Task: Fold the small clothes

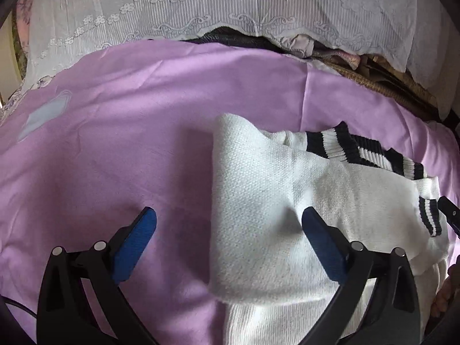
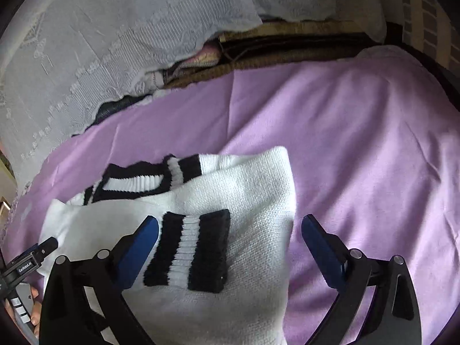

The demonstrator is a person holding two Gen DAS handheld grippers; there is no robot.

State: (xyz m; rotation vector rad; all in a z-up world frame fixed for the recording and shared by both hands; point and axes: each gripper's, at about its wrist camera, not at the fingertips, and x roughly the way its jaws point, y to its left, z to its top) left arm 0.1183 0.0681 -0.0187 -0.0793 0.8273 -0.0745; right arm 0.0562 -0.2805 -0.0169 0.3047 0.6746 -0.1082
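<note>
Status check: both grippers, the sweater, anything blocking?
Left gripper open, empty, over sweater. Right gripper open above striped cuff. Sweater partly folded on purple sheet. Nothing in the way.

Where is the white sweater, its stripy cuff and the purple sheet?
white sweater [image 1: 258, 201], left wrist view, plain knit body.
stripy cuff [image 2: 189, 254], right wrist view, white middle band.
purple sheet [image 2: 359, 143], right wrist view, bare part.

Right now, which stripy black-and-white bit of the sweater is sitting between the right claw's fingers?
The sleeve cuff, folded flat across the white sweater. The other stripy band, the neckline, lies farther away at the sweater's top edge.
</note>
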